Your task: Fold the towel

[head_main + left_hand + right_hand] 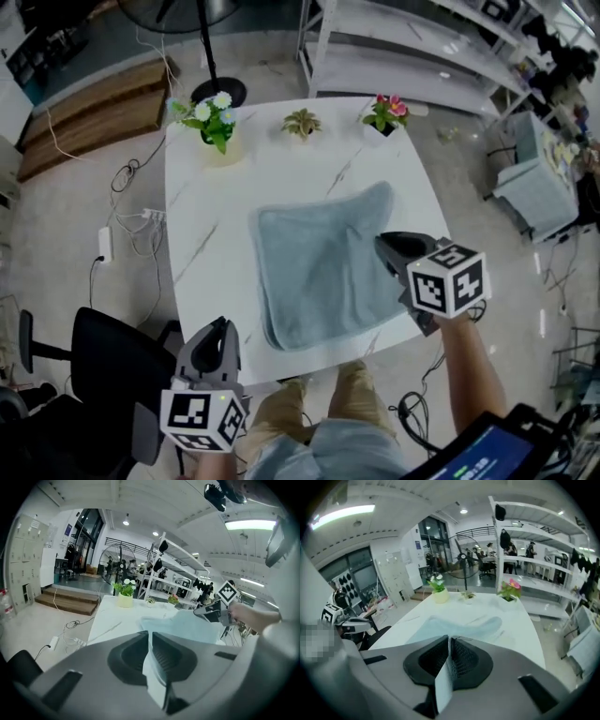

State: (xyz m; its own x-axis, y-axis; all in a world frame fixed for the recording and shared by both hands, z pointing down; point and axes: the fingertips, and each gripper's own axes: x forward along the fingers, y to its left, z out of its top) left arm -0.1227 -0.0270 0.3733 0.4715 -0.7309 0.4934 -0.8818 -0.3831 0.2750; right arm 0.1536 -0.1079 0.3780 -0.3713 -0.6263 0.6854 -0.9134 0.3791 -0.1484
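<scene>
A pale blue-grey towel lies spread on the white marble table, its far right corner pointing towards the plants. My right gripper sits at the towel's right edge, shut on that edge; in the left gripper view the cloth rises up to it. My left gripper hovers over the table's near left corner, a little left of the towel's near left corner. Its jaws are together, and no cloth reaches them in the head view.
Three potted plants line the far edge: white flowers, a small green one, pink flowers. A black chair stands at the near left. Cables and a power strip lie on the floor, and white shelving is behind.
</scene>
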